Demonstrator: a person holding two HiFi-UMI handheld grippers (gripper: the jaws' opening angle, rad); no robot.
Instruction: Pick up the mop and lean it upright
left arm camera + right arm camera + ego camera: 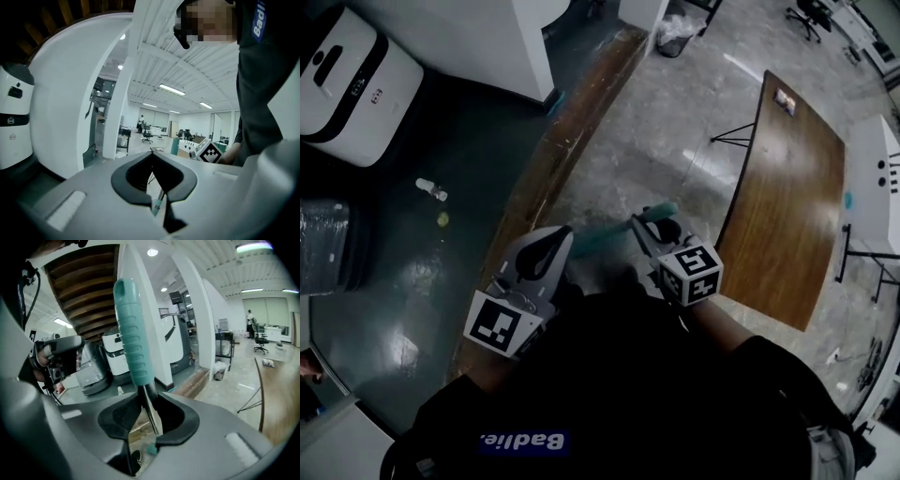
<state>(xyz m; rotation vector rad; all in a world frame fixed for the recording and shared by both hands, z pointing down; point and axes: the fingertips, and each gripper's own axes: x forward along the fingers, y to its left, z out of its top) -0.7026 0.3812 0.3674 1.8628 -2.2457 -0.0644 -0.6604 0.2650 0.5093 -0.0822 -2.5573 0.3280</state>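
1. Lift done: the mop [605,236] is off the floor, carried in front of the person between the two tools, its shaft slanting from near left to far right.
2. The right tool [643,227] is clamped on the metal shaft just below the teal grip [132,333], which stands up out of its jaws.
3. The left tool [562,242] sits lower on the same shaft. A thin stretch of shaft passes between its jaws, and they look closed round it, so both tools seem to share the load.
4. The mop head shows in no view, so whether it hangs free or trails on the floor cannot be told.
5. Leaning not yet done: the shaft touches no wall or furniture.
6. Left to do, as I judge it: carry the mop to a support, swing the shaft upright with the head down, rest the grip end against it, then let go. The white column [520,42] at far left looks a likely support.
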